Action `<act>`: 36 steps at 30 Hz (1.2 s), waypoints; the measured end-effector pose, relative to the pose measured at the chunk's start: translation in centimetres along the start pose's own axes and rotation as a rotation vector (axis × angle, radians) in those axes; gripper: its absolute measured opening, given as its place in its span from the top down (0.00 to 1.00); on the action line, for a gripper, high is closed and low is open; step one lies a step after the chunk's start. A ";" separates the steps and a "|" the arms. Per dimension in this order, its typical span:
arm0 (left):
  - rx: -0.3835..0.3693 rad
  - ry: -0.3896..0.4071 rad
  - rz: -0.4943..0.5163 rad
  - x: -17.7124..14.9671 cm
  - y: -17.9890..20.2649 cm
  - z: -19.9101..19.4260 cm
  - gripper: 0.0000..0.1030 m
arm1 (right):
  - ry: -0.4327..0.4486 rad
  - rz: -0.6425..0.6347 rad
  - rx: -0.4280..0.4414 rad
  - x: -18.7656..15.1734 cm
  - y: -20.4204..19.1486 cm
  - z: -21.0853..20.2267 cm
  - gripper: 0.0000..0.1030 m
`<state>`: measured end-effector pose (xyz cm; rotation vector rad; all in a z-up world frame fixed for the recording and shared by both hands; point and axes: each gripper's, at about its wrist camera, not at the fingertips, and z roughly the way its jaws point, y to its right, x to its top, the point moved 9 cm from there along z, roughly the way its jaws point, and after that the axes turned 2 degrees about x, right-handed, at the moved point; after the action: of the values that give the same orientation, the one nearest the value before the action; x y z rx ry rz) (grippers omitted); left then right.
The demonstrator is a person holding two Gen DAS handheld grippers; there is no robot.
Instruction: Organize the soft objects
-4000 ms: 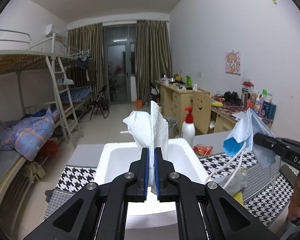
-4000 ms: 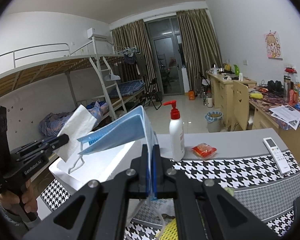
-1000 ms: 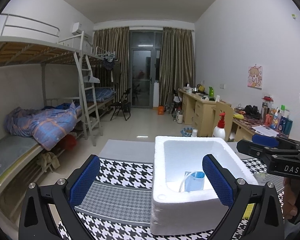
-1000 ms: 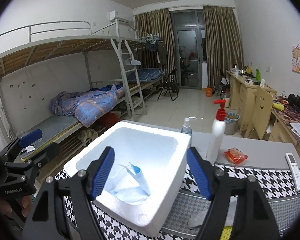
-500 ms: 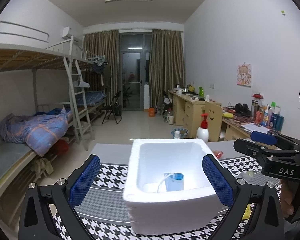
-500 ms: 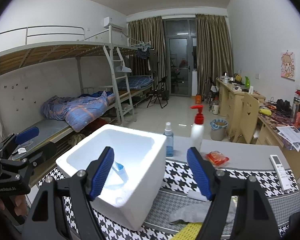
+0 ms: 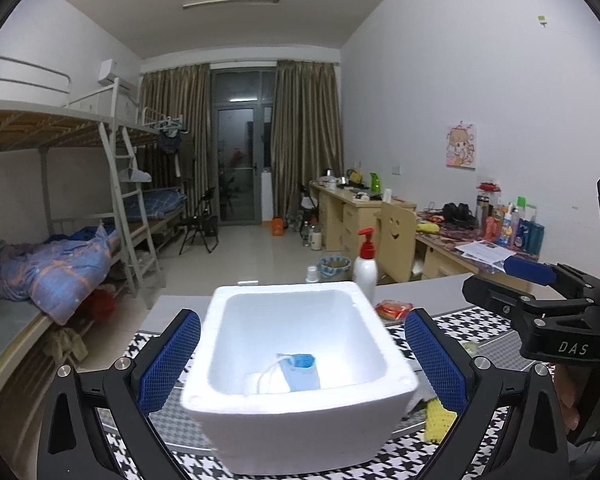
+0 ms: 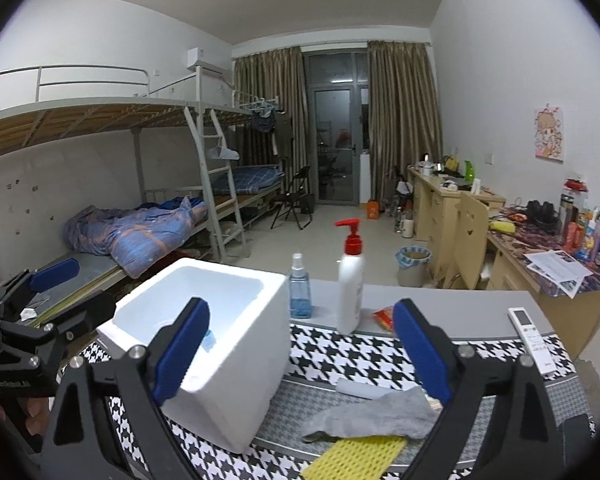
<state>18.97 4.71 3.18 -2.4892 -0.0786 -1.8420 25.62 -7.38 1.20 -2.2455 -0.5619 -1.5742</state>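
While level over the foam box (image 7: 296, 404), both grippers' fingers (image 8: 182, 354) gape empty.

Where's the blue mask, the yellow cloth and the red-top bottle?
blue mask (image 7: 300, 372), left wrist view, its folded middle.
yellow cloth (image 8: 356, 456), right wrist view, its middle.
red-top bottle (image 8: 350, 288), right wrist view, its white body.

Left gripper (image 7: 302, 360): jaws spread wide, blue ribbed pads facing each other, nothing pressed between them; the tool points forward and slightly downward. Right gripper (image 8: 302, 360): jaws likewise wide apart and have just been opening further, with nothing gripped. Each tool appears at the edge of the other's view, side by side and apart. Part of a hand (image 7: 576, 404) wraps the right tool's handle; fingers (image 8: 34, 412) show on the left tool's handle at the frame edge
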 end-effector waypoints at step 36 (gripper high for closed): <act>-0.166 -0.036 0.062 0.1 9.7 2.3 0.01 | -0.003 0.084 -0.155 -2.0 9.8 -4.1 0.07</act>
<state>21.87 -4.77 2.52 -2.6003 0.1550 -1.8509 26.62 -18.12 0.17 -2.3504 -0.3521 -1.6231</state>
